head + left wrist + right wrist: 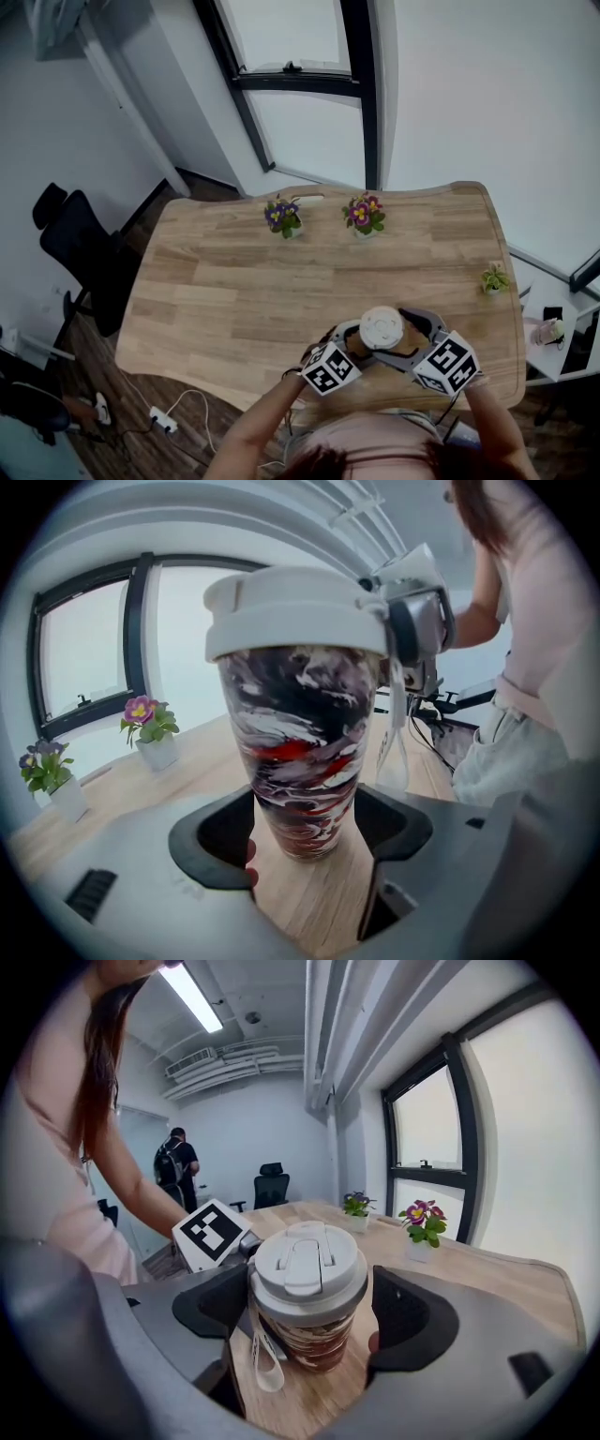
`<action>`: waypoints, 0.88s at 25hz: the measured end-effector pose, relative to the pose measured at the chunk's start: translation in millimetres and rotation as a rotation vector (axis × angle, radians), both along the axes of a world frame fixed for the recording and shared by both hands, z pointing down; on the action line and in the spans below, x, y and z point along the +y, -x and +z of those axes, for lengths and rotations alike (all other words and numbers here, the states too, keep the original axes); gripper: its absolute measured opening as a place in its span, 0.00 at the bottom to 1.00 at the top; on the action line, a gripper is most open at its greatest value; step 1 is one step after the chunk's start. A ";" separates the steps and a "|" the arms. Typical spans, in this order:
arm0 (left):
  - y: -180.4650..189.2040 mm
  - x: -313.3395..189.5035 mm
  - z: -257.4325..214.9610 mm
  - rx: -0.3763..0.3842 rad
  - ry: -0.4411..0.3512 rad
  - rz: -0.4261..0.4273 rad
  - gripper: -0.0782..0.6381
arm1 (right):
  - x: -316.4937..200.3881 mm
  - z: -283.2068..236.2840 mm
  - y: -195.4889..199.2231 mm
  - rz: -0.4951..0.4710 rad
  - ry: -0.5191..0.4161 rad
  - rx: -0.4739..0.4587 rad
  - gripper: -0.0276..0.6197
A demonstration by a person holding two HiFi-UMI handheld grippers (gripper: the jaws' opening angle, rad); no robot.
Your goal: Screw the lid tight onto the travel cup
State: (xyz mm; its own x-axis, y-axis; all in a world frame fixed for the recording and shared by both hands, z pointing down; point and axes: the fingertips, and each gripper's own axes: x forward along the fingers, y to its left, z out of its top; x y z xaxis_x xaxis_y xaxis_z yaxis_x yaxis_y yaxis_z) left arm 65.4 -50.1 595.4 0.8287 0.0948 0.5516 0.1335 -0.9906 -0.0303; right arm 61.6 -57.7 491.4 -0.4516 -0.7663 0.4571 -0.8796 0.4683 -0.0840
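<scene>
A person works a travel cup [300, 752] standing upright on a wood table [234, 291], close to the table's front edge and R of its middle. The left gripper [305, 832] has its jaws drawn in to the cup's width, pads pinching the tapered lower body. The right gripper [309, 1307] is clamped on the white lid [309, 1274], pads at opposite sides of the rim. The glossy marbled shell looks rigid but slick and is prob. light if empty, so the low grip may slip under torque. The lid's stepped rim looks the surer hold. A loose carry strap [265, 1358] dangles off the lid and could snag. The table's front edge leaves little margin. A violet flower pot [283, 217] and a pink flower pot [364, 216] at the table's far edge, plus a small plant [494, 278] at its R edge, stand well apart from the work, w/ bare top btw.
</scene>
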 end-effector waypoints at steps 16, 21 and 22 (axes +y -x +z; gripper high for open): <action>-2.9 -3.1 -2.2 0.035 -0.022 -0.167 0.56 | -4.0 1.2 -1.3 0.292 -0.101 -0.004 0.63; -2.6 -1.1 -1.5 0.028 -0.010 -0.137 0.56 | -0.2 0.7 -0.1 0.215 -0.078 0.030 0.63; -2.3 -0.7 -1.6 0.020 -0.009 -0.117 0.56 | 2.0 -0.6 0.0 0.187 -0.075 0.044 0.63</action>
